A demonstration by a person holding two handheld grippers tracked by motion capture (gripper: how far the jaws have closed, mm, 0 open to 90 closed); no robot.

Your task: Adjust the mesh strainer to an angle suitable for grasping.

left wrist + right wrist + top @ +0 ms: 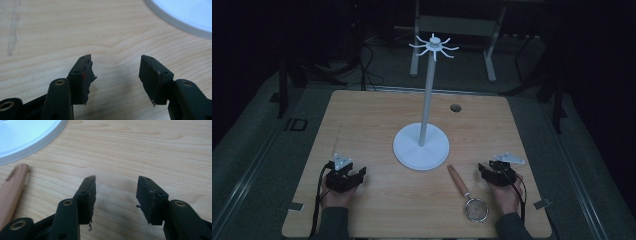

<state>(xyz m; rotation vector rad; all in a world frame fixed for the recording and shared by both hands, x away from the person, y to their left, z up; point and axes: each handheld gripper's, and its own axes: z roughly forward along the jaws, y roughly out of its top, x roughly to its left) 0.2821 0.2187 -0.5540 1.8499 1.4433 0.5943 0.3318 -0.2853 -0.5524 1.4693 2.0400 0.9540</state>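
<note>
A white stand (421,146) rises from a light wood-grain table (362,120), beside a strainer (467,192) with a reddish-brown wooden handle and 2 black grippers.

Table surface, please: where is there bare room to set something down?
The table is bare left of the white stand and along its far right side. It is crowded between the strainer and the right gripper.

The left tongs (116,68) hang over the bare wooden surface (75,30), jaws spread apart with nothing between them. Beyond them, up and to the right, curves the white stand base (190,12).
</note>
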